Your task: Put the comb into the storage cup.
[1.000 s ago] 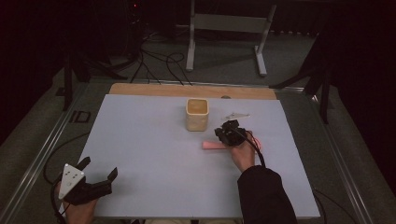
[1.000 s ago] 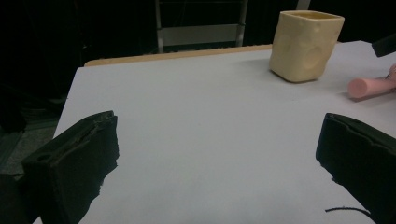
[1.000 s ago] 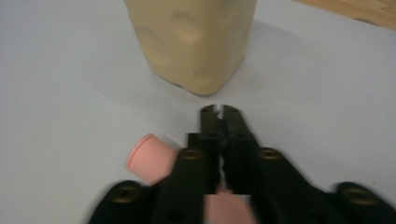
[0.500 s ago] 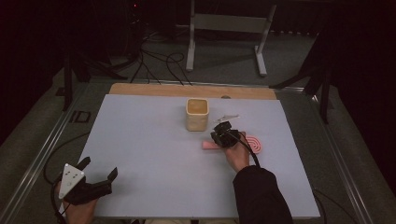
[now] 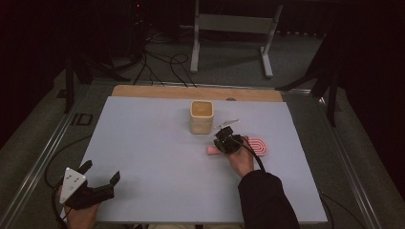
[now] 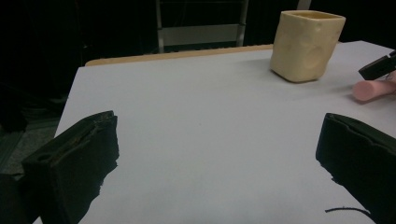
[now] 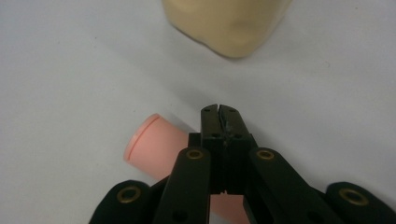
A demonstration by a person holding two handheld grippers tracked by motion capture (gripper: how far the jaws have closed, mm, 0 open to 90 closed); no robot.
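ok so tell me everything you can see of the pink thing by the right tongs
The pink tool lies flat on the pale grey table, right of the cream cup and apart from it. It looks like smooth matte plastic or silicone: a round, blunt-ended handle points toward the table's left, and a wider oval head with concentric ridges sits at the other end. The right tongs, jaws together, stand over the handle; whether they pinch it cannot be told.

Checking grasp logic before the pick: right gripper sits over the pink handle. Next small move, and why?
Probably open the right gripper and lower it astride the pink handle. Its jaws look pressed together at the tips, and the handle lies on the table beneath them, apparently not clamped. The beige cup stands just ahead, so a short move seems safest.
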